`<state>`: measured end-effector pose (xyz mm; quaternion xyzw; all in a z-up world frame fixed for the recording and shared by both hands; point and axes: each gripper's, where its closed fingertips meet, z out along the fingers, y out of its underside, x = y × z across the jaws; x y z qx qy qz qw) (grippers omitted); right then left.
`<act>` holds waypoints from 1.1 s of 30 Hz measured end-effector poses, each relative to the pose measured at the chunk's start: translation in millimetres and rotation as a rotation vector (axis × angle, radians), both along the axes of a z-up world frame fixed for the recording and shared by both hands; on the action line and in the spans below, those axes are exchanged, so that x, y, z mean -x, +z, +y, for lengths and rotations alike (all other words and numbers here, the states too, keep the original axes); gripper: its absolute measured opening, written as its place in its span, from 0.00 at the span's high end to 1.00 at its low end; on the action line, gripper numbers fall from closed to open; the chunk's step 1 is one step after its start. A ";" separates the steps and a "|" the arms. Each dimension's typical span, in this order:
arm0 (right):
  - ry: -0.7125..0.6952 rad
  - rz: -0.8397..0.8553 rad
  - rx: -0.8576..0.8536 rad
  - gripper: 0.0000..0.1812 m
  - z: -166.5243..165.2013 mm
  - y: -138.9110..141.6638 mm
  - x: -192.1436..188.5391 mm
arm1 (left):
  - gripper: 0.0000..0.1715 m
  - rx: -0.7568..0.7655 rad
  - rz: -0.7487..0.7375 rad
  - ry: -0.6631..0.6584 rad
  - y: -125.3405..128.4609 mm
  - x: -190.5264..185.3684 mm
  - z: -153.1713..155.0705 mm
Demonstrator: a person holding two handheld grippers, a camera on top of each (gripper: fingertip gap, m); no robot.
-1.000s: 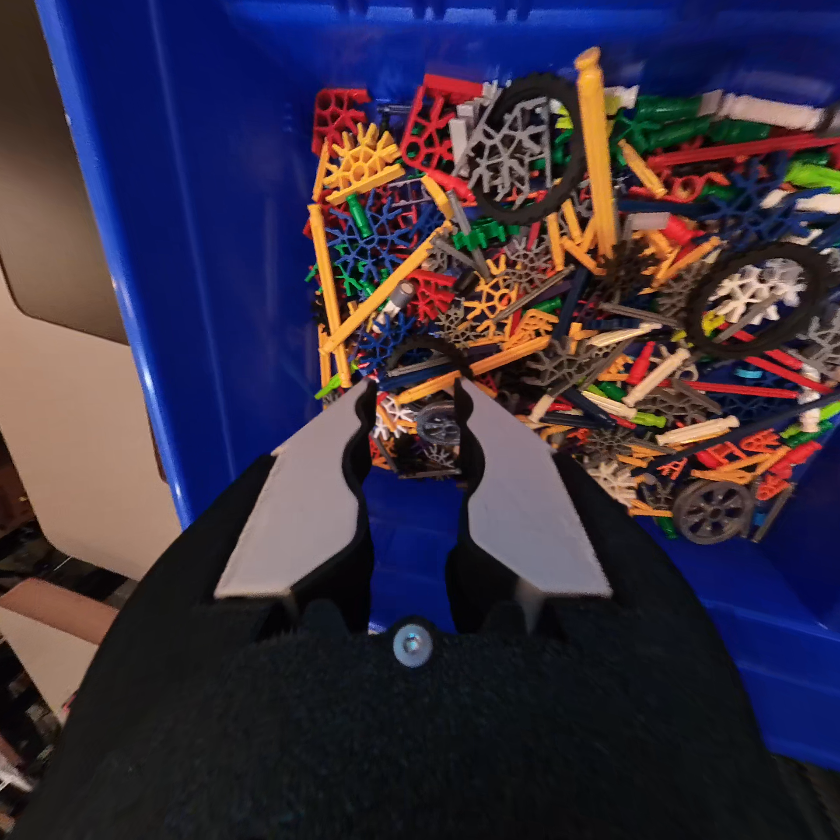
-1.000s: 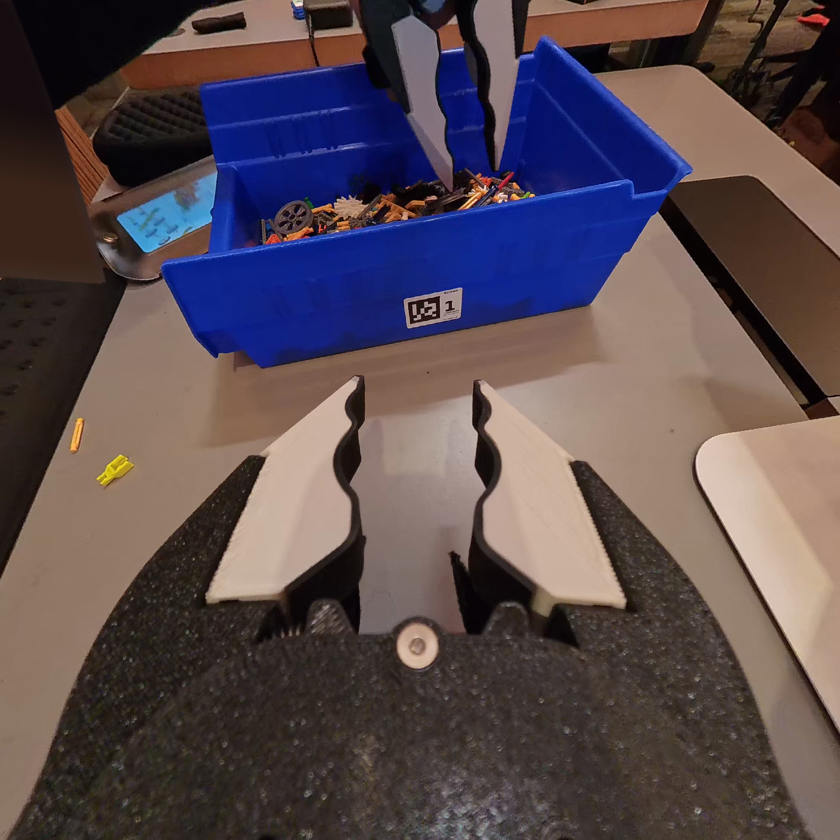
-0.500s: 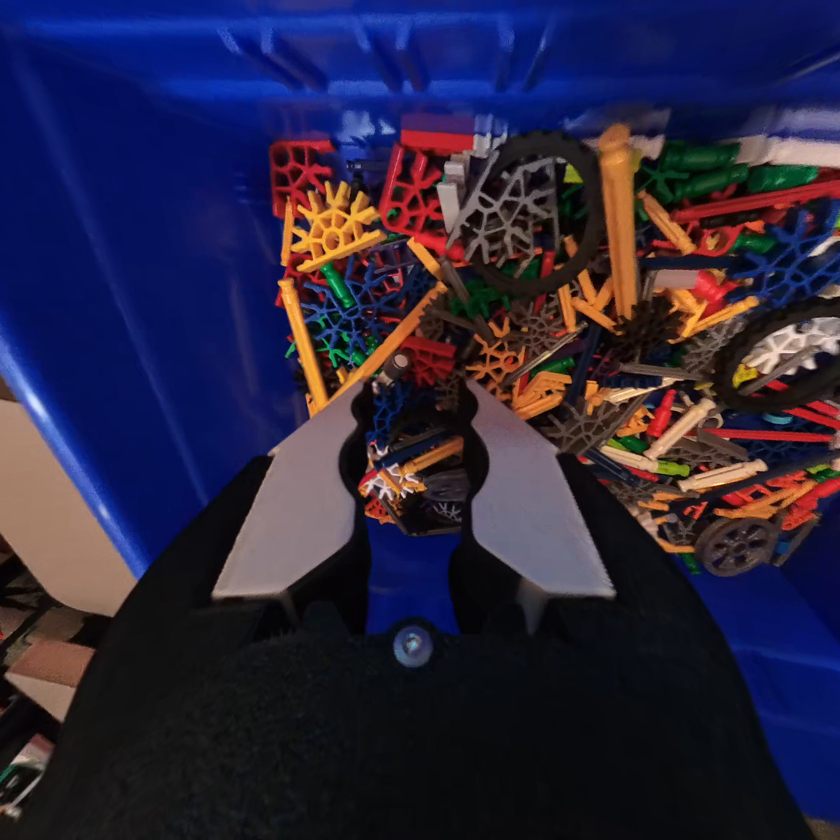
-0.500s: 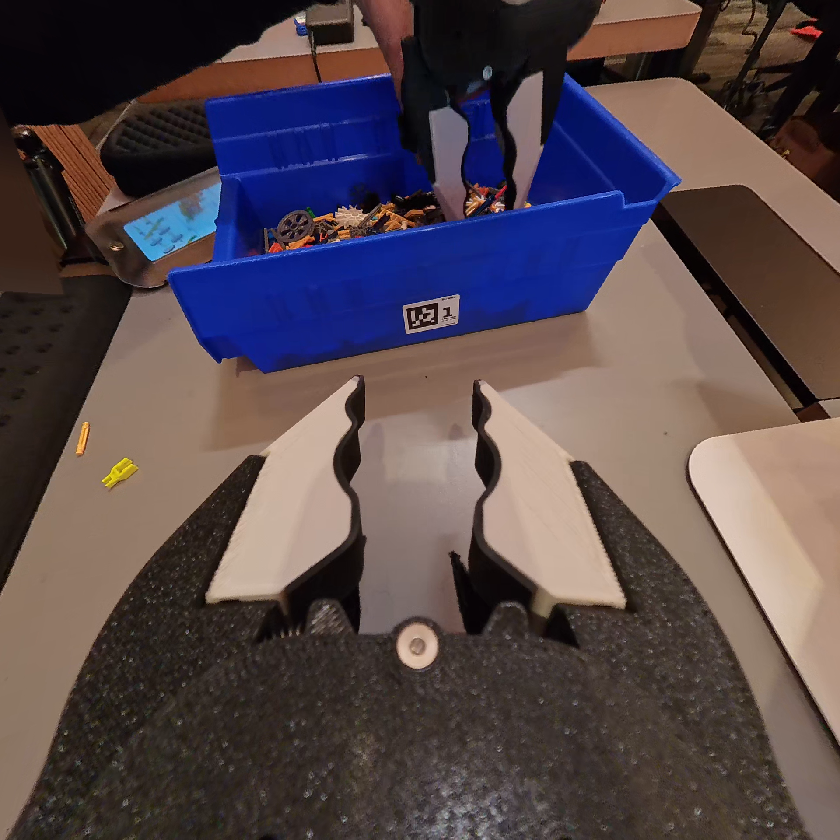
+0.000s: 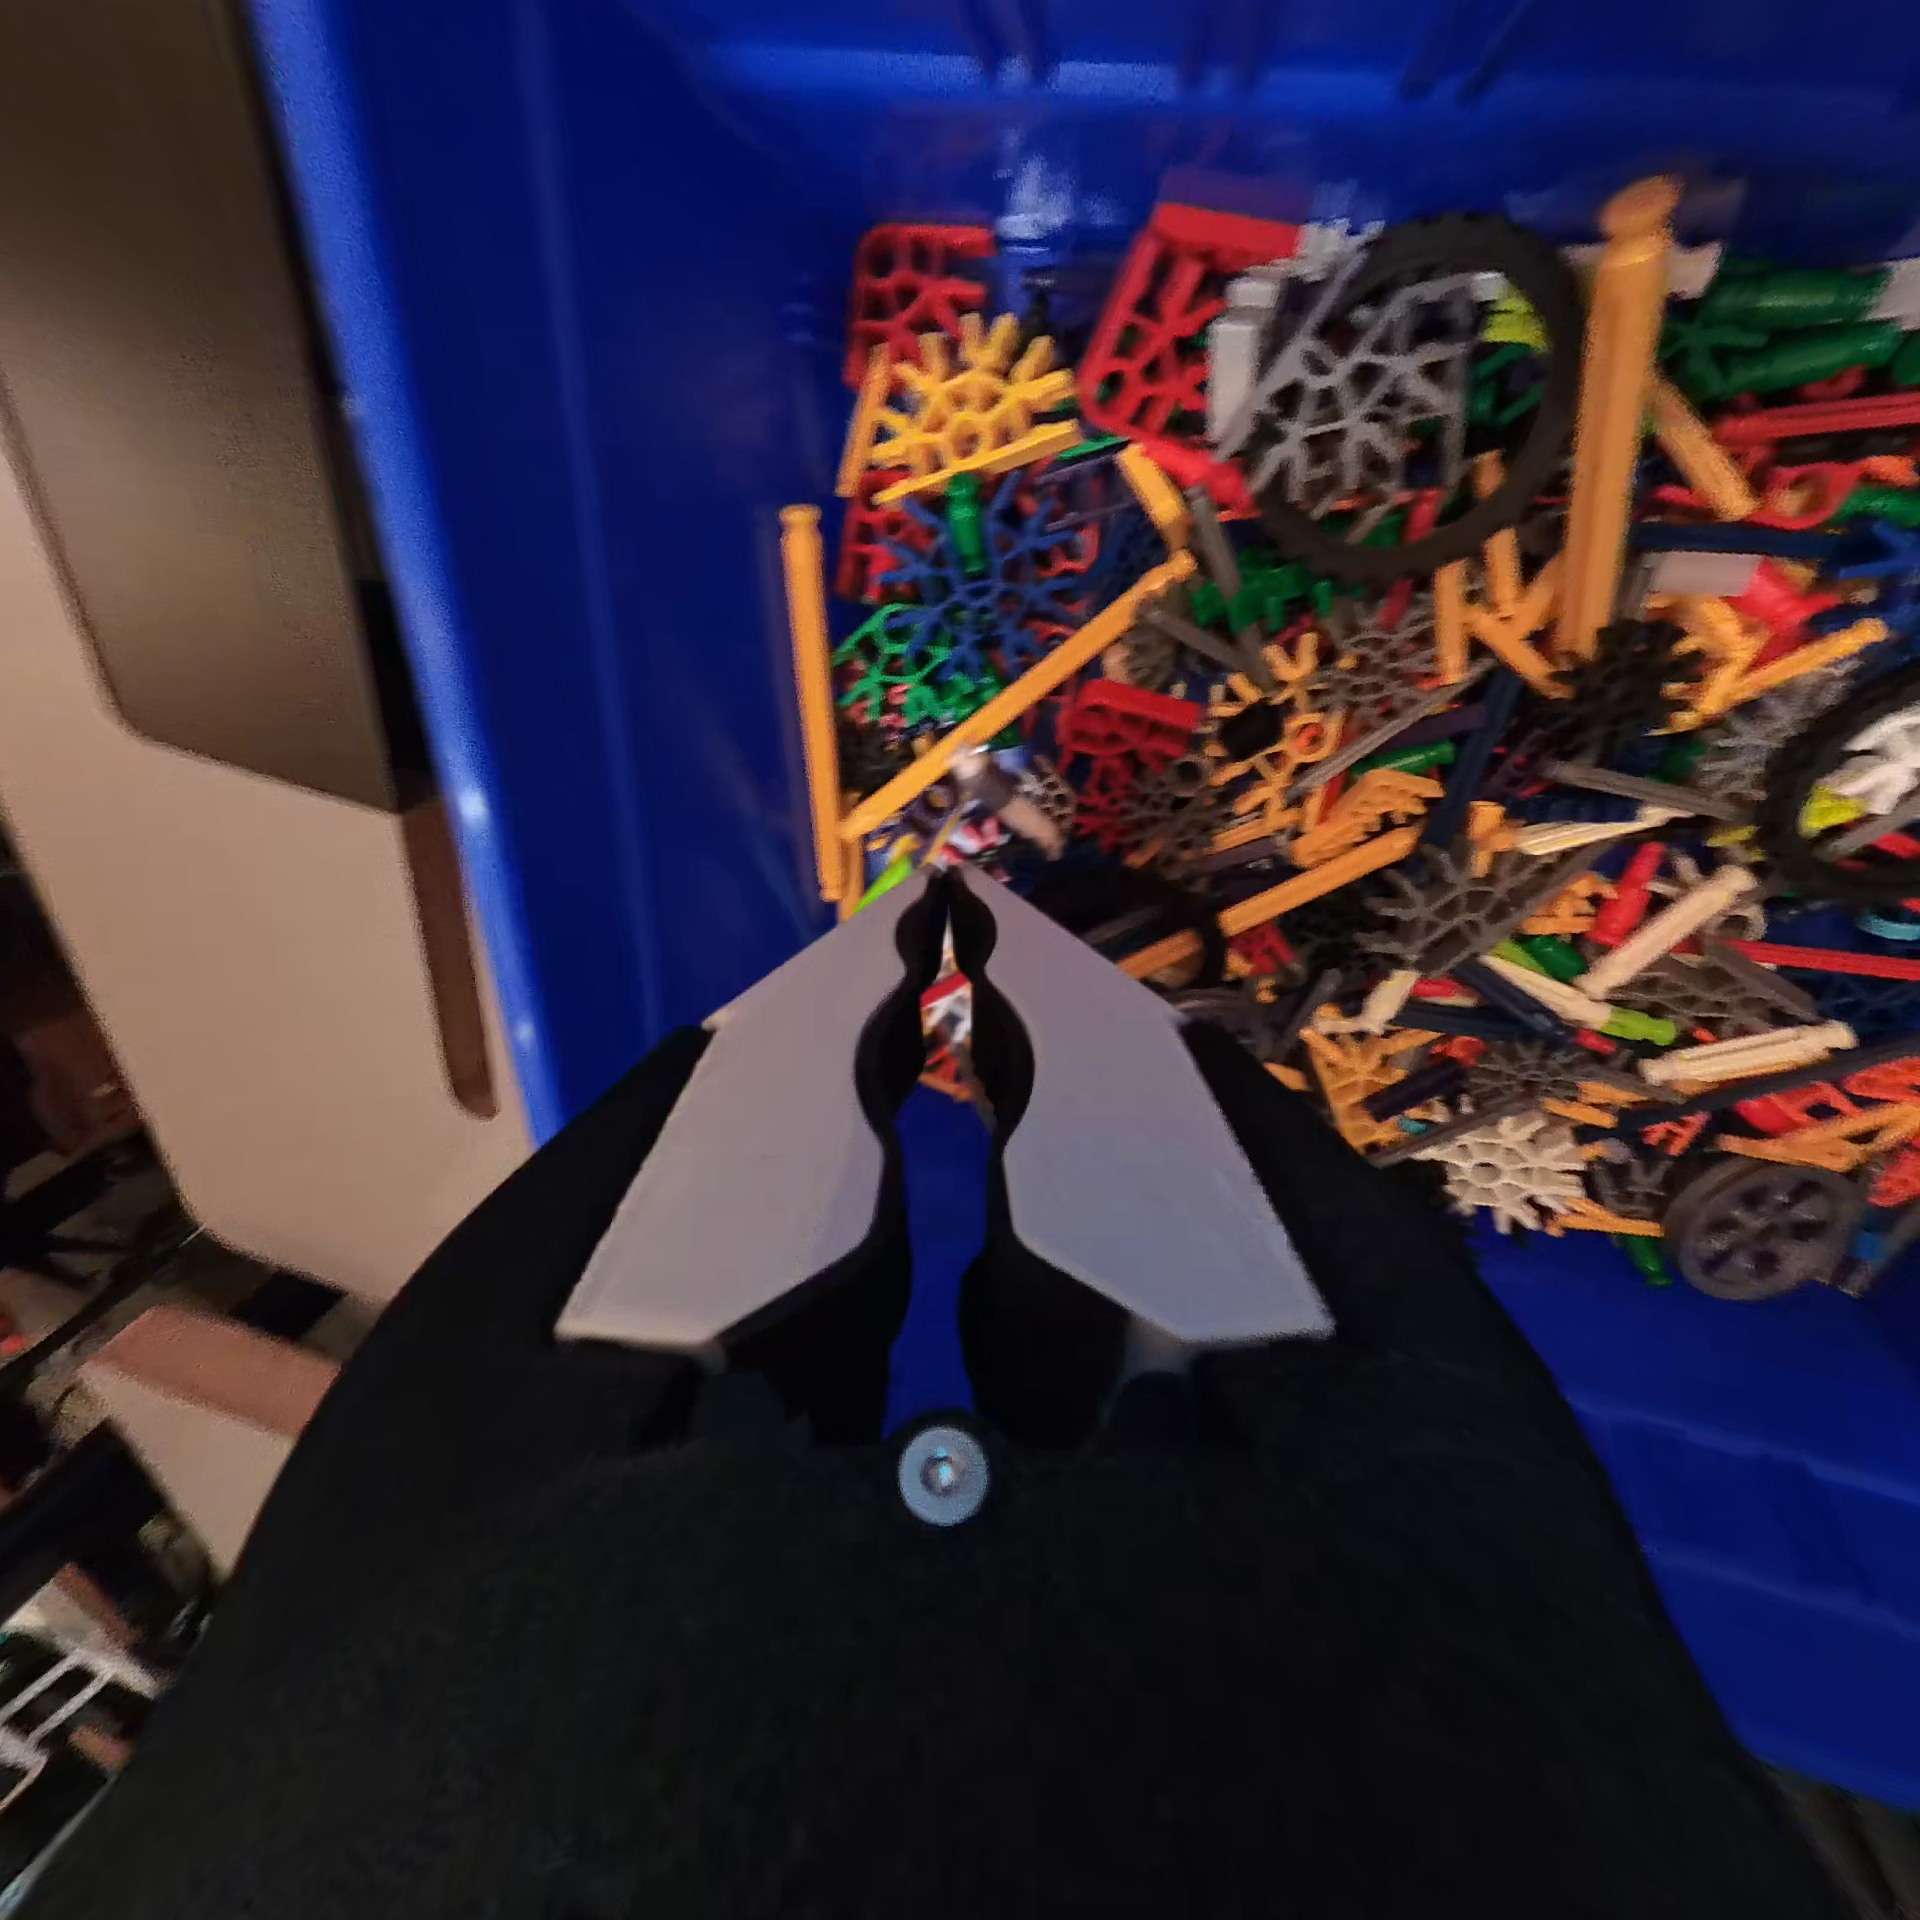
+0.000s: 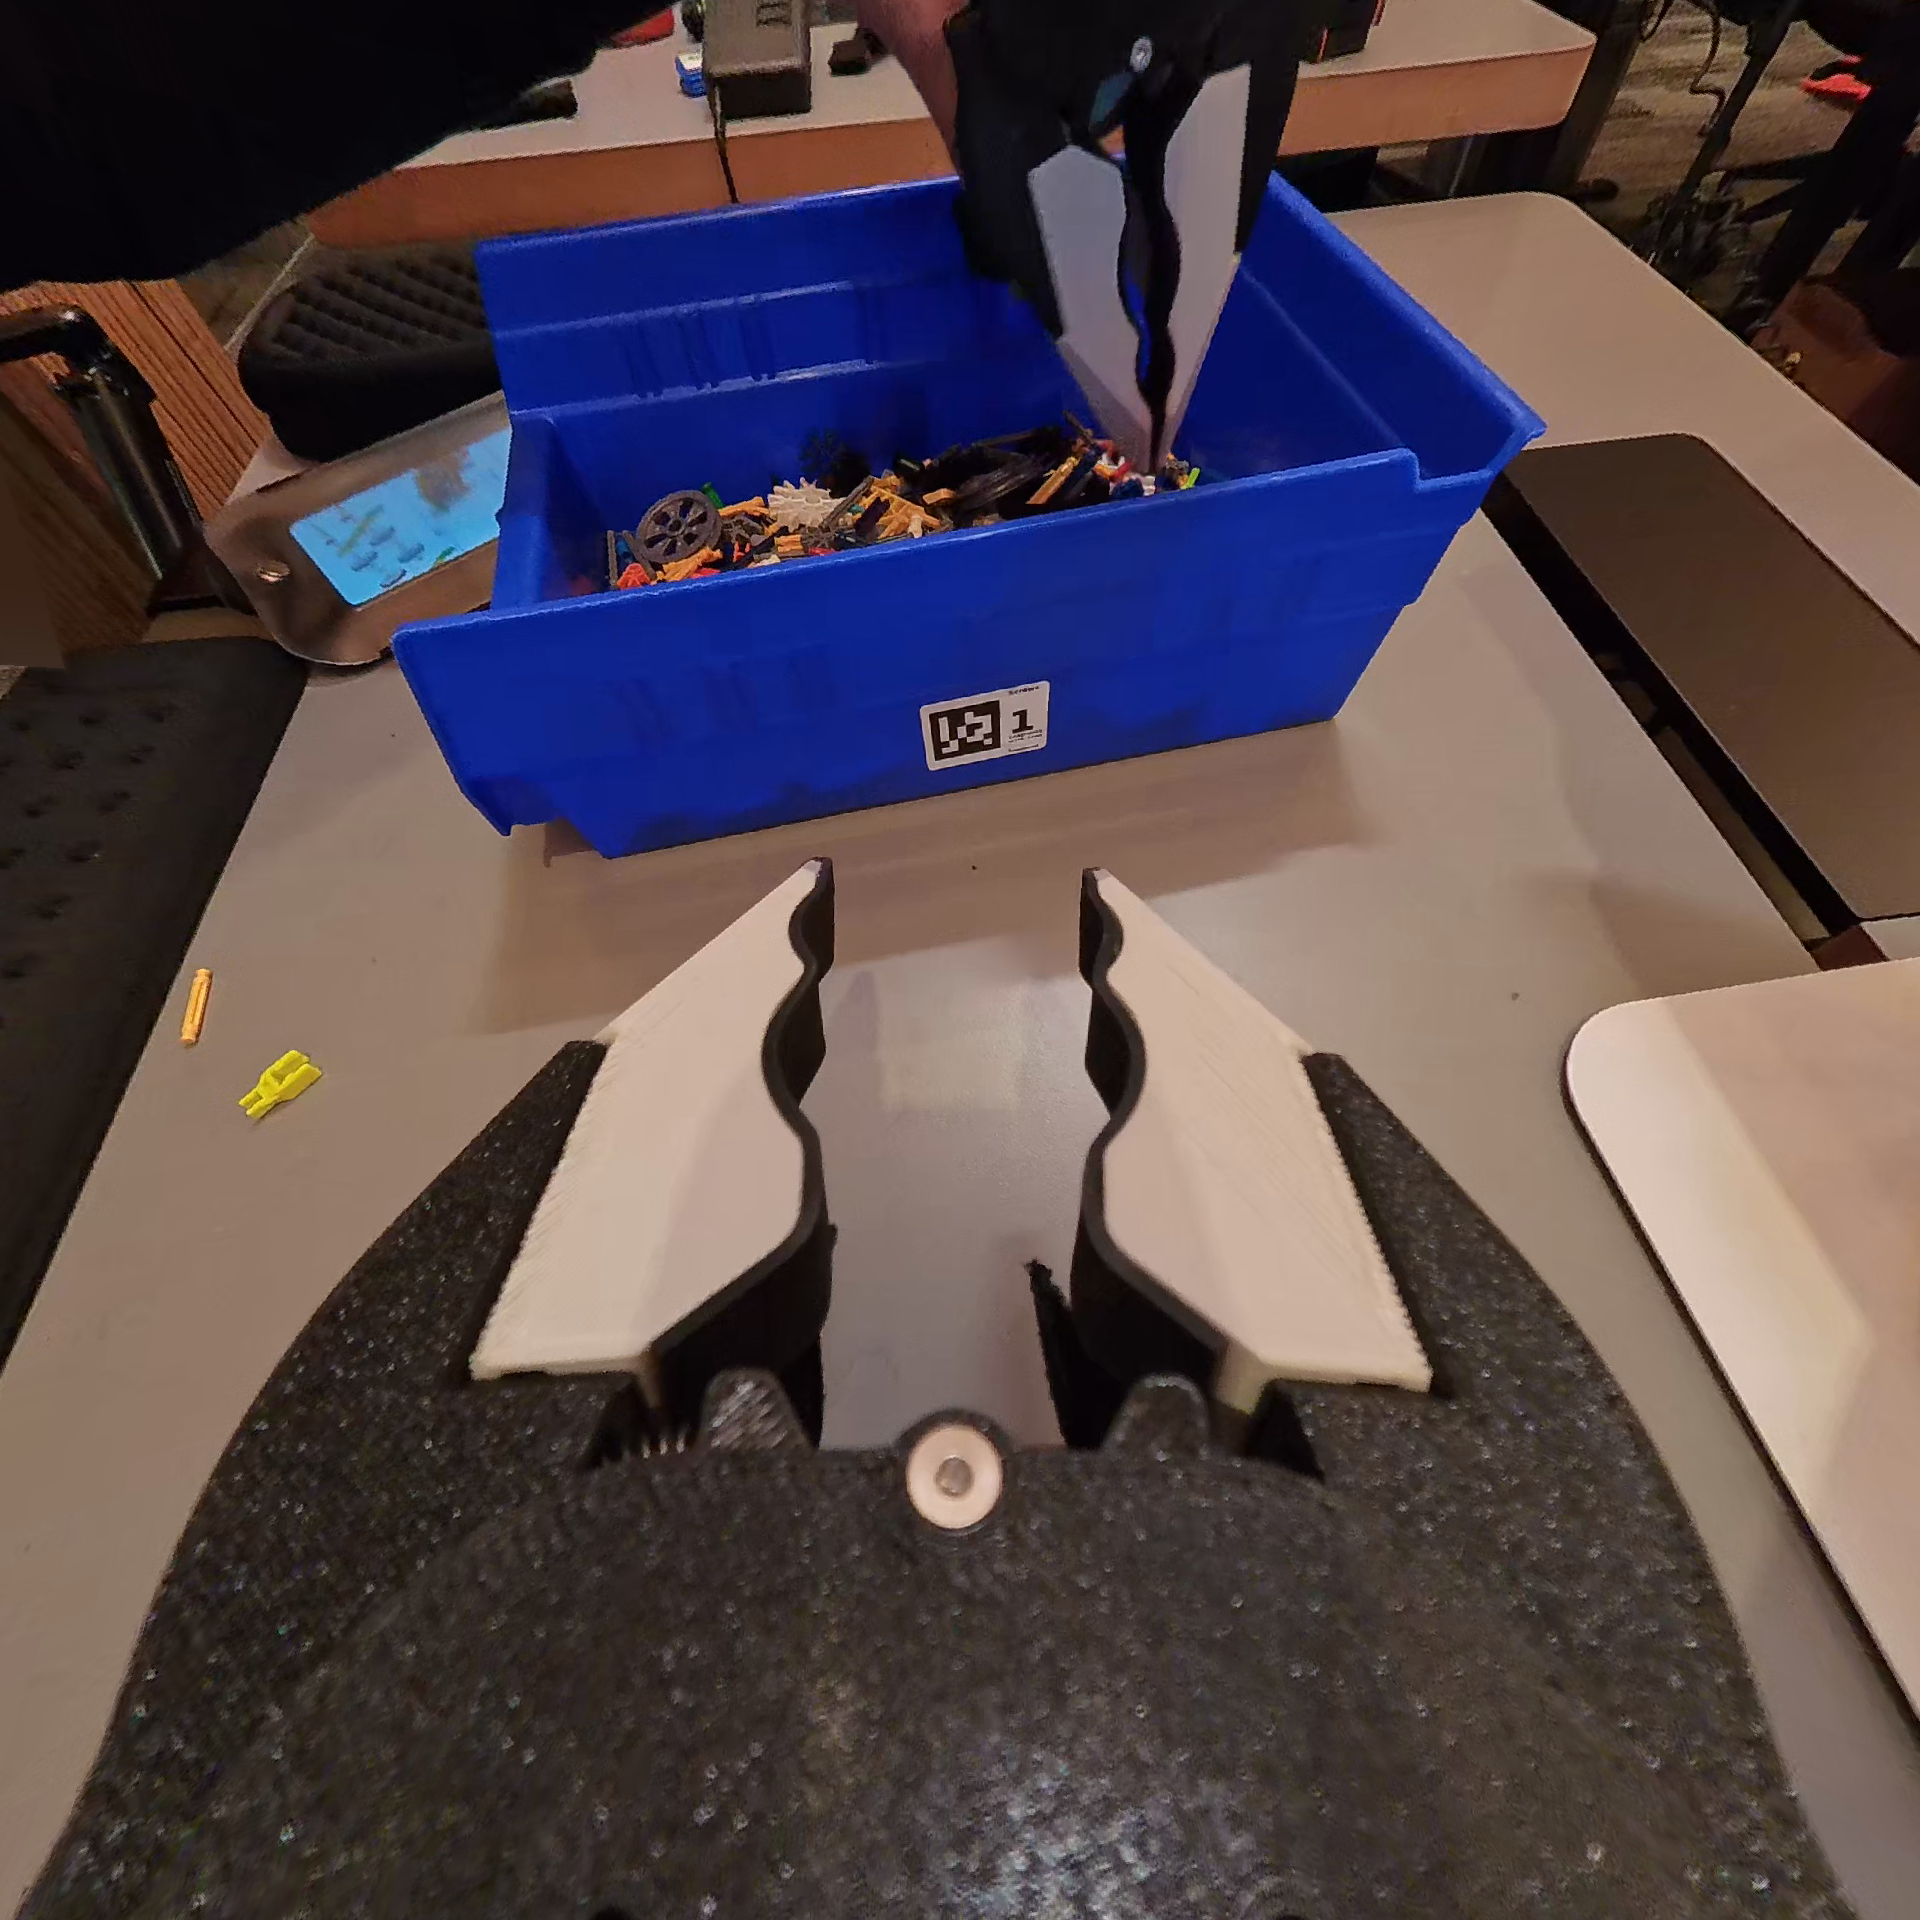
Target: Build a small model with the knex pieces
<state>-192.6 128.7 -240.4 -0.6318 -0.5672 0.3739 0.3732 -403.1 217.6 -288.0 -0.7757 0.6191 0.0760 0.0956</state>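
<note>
A blue bin [image 5: 623, 520] holds a heap of coloured construction-toy rods, connectors and wheels [image 5: 1351, 727]. My left gripper [image 5: 948, 885] is shut, its tips meeting just above the heap's left end, near an orange rod [image 5: 1018, 707]. I make out no piece between the tips. In the right wrist view the left gripper [image 6: 1151, 442] points down into the right part of the bin [image 6: 935, 665]. My right gripper [image 6: 956, 883] is open and empty, over the grey table [image 6: 1455, 831] in front of the bin.
A small yellow piece [image 6: 278, 1083] and a short orange rod [image 6: 194, 1006] lie on the table at the left. A pale flat board [image 6: 1766, 1195] lies at the right, a dark panel [image 6: 1714, 644] behind it. A silver device with a screen [image 6: 384, 530] sits left of the bin. Tip to tip, the grippers are about 25 cm apart.
The left jaws were open and pushed down into the heap; now they are shut and the gripper has drawn back a little. The right gripper has stayed open and barely moved.
</note>
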 end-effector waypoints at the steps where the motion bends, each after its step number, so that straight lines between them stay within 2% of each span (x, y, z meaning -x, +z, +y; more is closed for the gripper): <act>1: 0.000 0.000 0.001 0.74 0.1 -0.1 -0.1 | 1.00 -0.024 0.008 0.010 3.3 3.1 4.4; 3: 0.000 -0.001 0.001 0.74 0.1 -0.5 -0.2 | 0.98 -0.006 -0.010 0.016 4.9 2.6 1.3; 5: 0.000 -0.001 0.002 0.74 0.2 -0.6 -0.3 | 0.88 0.050 -0.020 0.027 1.8 2.7 -9.0; 9: 0.001 0.001 0.004 0.74 0.3 -0.3 -0.5 | 0.78 0.157 0.084 0.039 -15.8 22.0 -28.6; 12: 0.002 0.000 0.004 0.74 -0.1 -0.5 -0.5 | 0.76 0.224 0.121 0.050 -26.0 28.9 -39.8; 14: 0.003 0.000 0.004 0.74 -0.3 -0.3 -0.4 | 0.84 0.247 0.114 0.033 -29.1 25.2 -44.5; 19: 0.001 0.000 0.005 0.74 0.2 -0.1 -1.0 | 0.92 0.216 0.103 -0.020 -31.8 14.9 -41.8; 25: -0.001 0.002 0.006 0.74 1.2 0.2 -2.1 | 0.95 0.123 -0.012 -0.047 -16.5 -9.6 -23.7; 27: -0.003 0.001 0.007 0.74 2.0 -0.3 -2.7 | 0.95 0.088 0.002 -0.042 -11.5 -8.9 -15.7; 30: -0.005 0.001 0.008 0.74 2.7 -0.6 -3.3 | 0.93 0.028 0.020 -0.002 -9.8 -4.7 -1.0; 33: -0.006 0.002 0.008 0.74 3.2 -0.2 -3.9 | 0.79 -0.026 0.056 0.033 -7.6 3.0 6.2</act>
